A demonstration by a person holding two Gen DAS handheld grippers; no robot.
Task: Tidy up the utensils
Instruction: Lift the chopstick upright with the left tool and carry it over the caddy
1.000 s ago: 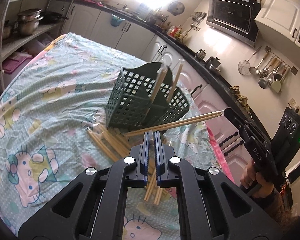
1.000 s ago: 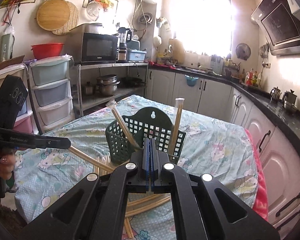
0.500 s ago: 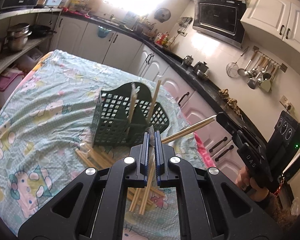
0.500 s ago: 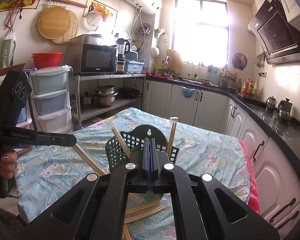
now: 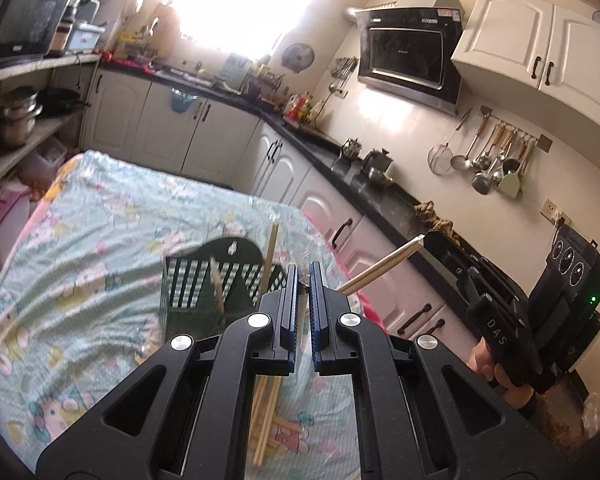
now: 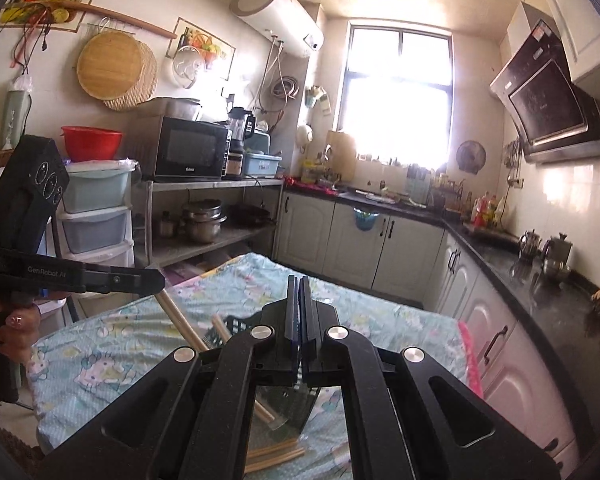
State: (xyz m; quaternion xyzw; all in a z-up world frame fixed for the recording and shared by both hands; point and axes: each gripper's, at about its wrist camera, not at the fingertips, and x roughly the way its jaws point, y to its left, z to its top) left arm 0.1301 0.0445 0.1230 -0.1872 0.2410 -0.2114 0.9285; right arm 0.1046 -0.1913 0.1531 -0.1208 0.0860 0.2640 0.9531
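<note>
A dark green mesh utensil basket [image 5: 198, 284] stands on the table with two chopsticks [image 5: 270, 250] upright in it. My left gripper [image 5: 304, 276] is shut on a wrapped chopstick [image 6: 180, 320], raised above the table. My right gripper [image 6: 299, 284] is shut on another wrapped chopstick [image 5: 384, 266], held high beside the basket; it shows in the left wrist view [image 5: 452, 248]. Several loose chopsticks [image 5: 266, 420] lie on the cloth in front of the basket. In the right wrist view my own fingers hide most of the basket [image 6: 232, 326].
The table has a pale blue cartoon-print cloth [image 5: 80, 248]. Kitchen cabinets and a dark counter [image 5: 372, 196] run along the right. A shelf with pots [image 6: 204, 224] and plastic drawers [image 6: 96, 216] stands to the left.
Both grippers have risen and tilted up, each still holding its chopstick. The basket and the loose chopsticks now sit lower in both views.
</note>
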